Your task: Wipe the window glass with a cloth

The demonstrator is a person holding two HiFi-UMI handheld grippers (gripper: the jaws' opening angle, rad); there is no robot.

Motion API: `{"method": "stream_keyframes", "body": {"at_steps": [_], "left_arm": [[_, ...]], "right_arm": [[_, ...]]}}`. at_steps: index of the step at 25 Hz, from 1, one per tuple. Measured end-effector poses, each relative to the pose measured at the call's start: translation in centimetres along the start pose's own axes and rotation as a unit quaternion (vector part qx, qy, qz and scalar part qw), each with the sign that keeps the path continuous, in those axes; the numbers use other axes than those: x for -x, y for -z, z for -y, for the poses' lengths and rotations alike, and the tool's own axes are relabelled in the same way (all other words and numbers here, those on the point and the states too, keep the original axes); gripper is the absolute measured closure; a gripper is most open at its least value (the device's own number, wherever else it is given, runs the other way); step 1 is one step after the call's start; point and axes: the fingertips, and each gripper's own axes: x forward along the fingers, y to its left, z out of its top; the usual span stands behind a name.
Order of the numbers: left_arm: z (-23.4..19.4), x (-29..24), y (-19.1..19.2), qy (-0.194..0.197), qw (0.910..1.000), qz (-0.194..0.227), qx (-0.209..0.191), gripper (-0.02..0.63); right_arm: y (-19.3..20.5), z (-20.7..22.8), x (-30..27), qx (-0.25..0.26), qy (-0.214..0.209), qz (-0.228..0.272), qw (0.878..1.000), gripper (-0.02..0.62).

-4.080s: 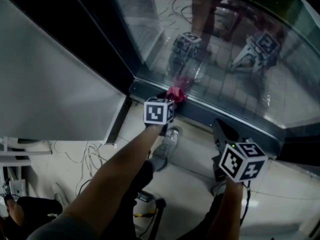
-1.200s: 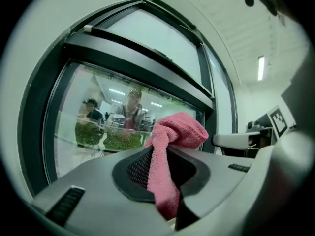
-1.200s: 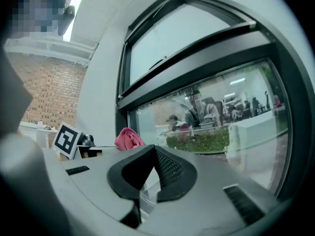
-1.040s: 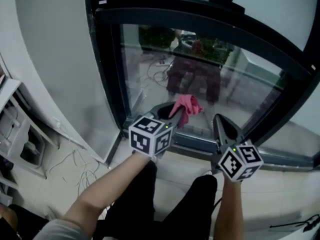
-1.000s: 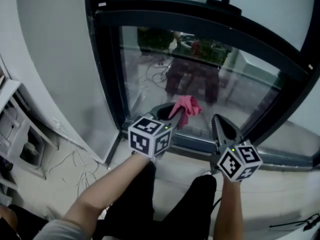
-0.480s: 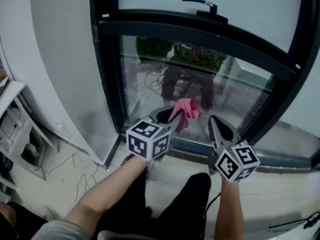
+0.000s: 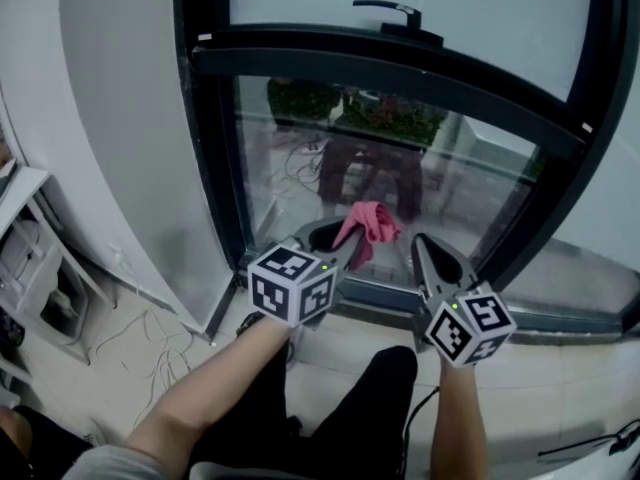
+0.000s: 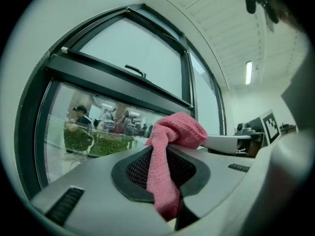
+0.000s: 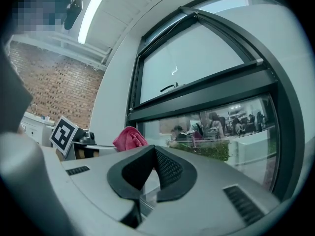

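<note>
A pink cloth [image 7: 368, 221] hangs pinched in my left gripper [image 7: 350, 240], which is shut on it just in front of the lower window glass [image 7: 290, 163]. In the left gripper view the cloth [image 8: 170, 146] bunches above the pads and trails down between them, with the glass [image 8: 83, 132] beyond. My right gripper [image 7: 422, 246] is held beside it to the right, apart from the cloth, its tips together with nothing held. The right gripper view shows its pads [image 9: 170, 168] meeting at the tip, with the cloth [image 9: 129, 137] off to the left.
A dark window frame bar [image 7: 400, 73] splits the lower pane from an upper pane with a handle [image 7: 388, 10]. A white wall [image 7: 110, 118] stands at the left, with a shelf [image 7: 30, 258] and floor cables [image 7: 140, 338] below it. The person's legs [image 7: 330, 408] are underneath.
Four seconds ago the left gripper held the cloth down at the bottom frame of the glass. Both grippers are now raised before the lower pane. Over the last second they barely shift.
</note>
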Motion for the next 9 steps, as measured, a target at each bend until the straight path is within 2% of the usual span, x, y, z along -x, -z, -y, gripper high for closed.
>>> {"method": "stream_keyframes", "body": {"at_steps": [9], "left_arm": [[1.2,-0.4,1.8,0.000,0.9999,-0.013,-0.010,0.546]], "right_arm": [[1.6,1.0,1.5,-0.005,0.000,0.003,1.000,0.592]]}}
